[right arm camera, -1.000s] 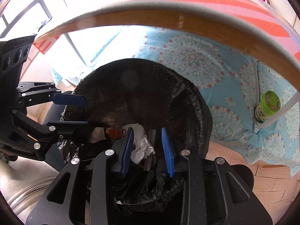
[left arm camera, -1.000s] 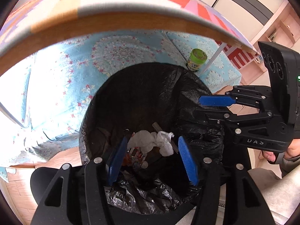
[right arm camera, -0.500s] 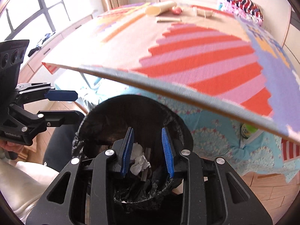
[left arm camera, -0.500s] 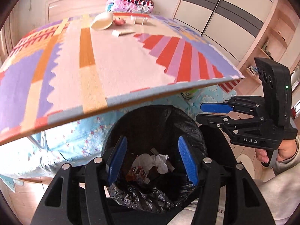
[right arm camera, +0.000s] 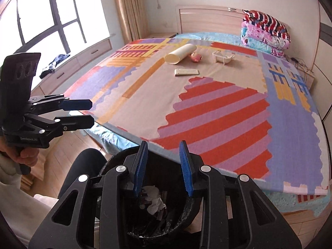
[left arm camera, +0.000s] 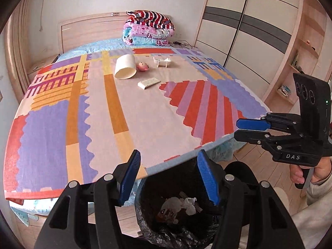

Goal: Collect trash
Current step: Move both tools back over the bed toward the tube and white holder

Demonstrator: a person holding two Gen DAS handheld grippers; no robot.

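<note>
Crumpled white tissue (left arm camera: 187, 204) lies inside black-lined bin (left arm camera: 145, 213).

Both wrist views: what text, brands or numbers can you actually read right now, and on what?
"DAS": white letters on the body of the right hand-held gripper, seen from the left wrist view.
Small white print on the body of the left hand-held gripper, in the right wrist view: too blurred to read.
Flat white packet on the bed: no readable print.

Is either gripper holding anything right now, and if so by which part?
Nothing is held. The left gripper and the right gripper are both open and empty above the trash bin; crumpled tissue lies inside it.
</note>
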